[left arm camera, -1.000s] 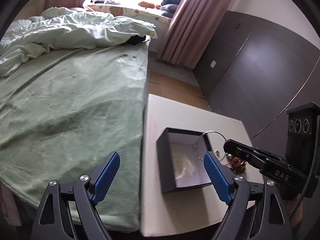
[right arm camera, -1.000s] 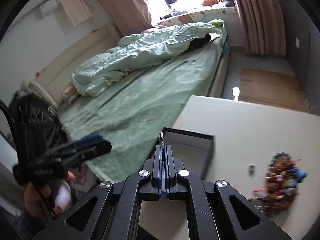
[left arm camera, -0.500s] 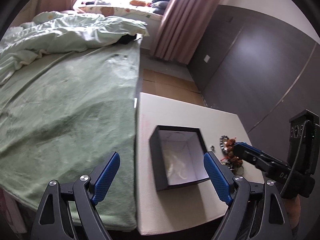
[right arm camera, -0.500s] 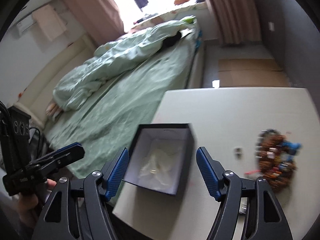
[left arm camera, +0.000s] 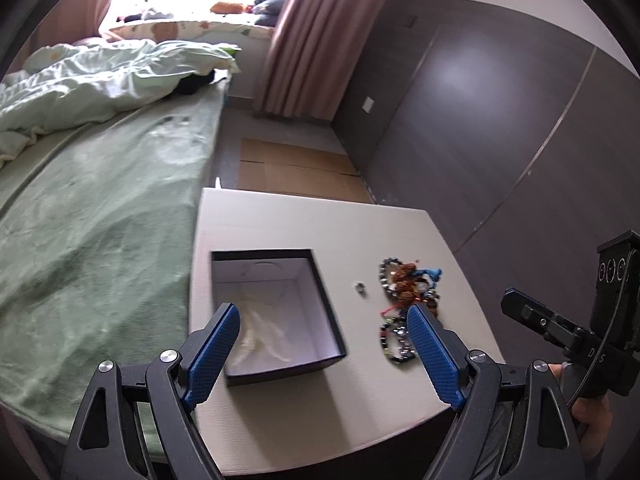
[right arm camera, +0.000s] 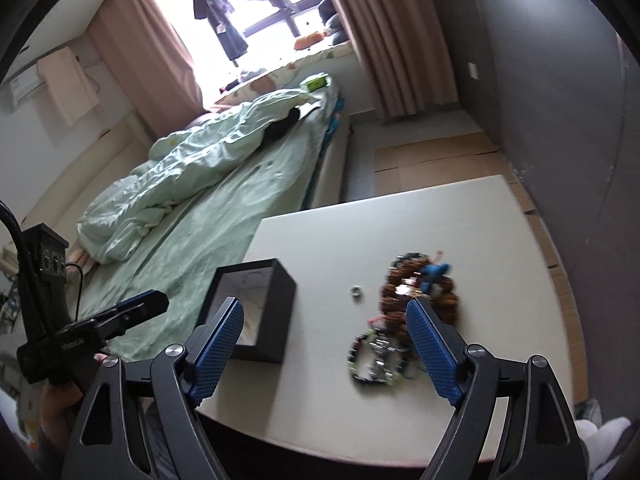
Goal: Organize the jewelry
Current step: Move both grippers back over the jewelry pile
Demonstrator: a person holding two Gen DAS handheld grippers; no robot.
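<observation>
A second ago the right tongs were pressed together over the black box with a thin silver hoop hanging at their tips. Now their blue pads are far apart and opening further, nothing between them, and they look down on the bench from farther right. The hoop is gone from the tips; a faint ring outline shows against the box's white back wall, in the upper part of its interior in the left wrist view. My reading is that one piece has just been dropped in, and the hand is swinging over for the next.

Going left to right in the left wrist view: the green bed fills the left half. The pale bench takes up the lower centre. The open box stands near the bench's left edge, with a crumpled pale liner or tissue in its near corner. The left tongs are spread wide and empty, hovering in front of it. Right of the box lies a small silvery ring or bead, apart from everything. Further right is the jewelry pile: brown beaded strands with a blue tassel at the top, and dark and metallic bead bracelets nearer the camera, all tangled and touching.

In the right wrist view the pile sits low and right of centre, partly framed by the open pads. Most of the sorting still lies ahead.
</observation>
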